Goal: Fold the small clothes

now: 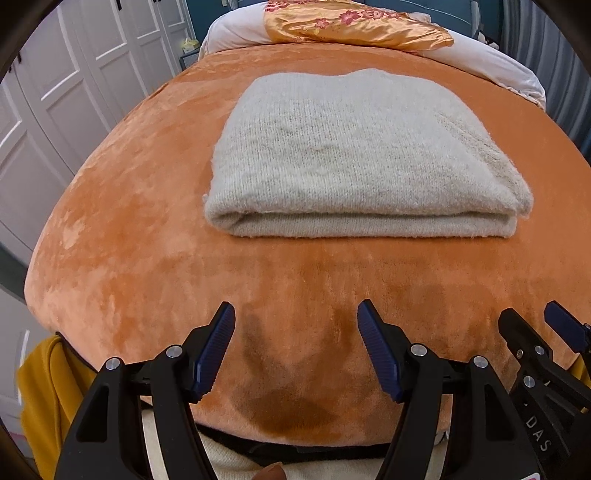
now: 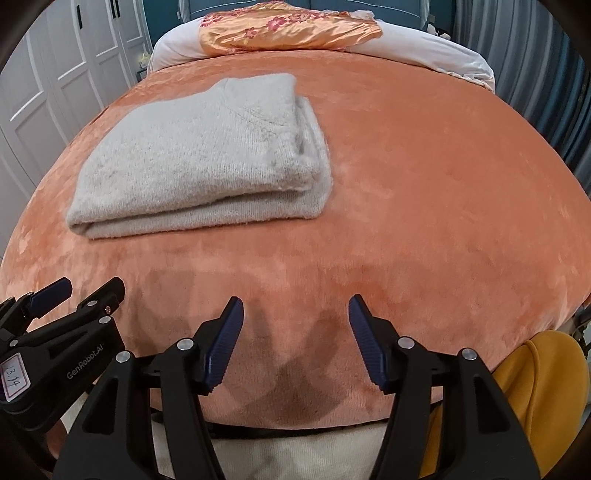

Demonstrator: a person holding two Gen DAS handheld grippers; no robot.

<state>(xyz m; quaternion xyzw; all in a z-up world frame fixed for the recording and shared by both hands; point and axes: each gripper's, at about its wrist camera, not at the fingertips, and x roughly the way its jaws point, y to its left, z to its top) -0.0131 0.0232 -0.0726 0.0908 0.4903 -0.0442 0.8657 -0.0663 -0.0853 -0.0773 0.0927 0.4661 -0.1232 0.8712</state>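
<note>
A cream knitted sweater (image 1: 354,162) lies folded into a thick rectangle on the orange plush bed cover (image 1: 129,240); in the right wrist view the sweater (image 2: 207,162) sits to the left of centre. My left gripper (image 1: 295,314) hovers open over bare cover, short of the sweater's near edge, nothing between its blue pads. My right gripper (image 2: 295,306) hangs open over the cover (image 2: 443,184) to the right of the sweater, and it holds nothing. Each gripper shows at the edge of the other's view: the right gripper (image 1: 532,317), the left gripper (image 2: 88,288).
An orange satin floral cloth (image 1: 354,26) lies on white bedding (image 1: 498,66) at the head of the bed. White wardrobe doors (image 1: 74,92) stand to the left. A mustard yellow fabric (image 2: 535,387) hangs by the near bed edge. A cream garment on the person (image 2: 295,458) shows below the grippers.
</note>
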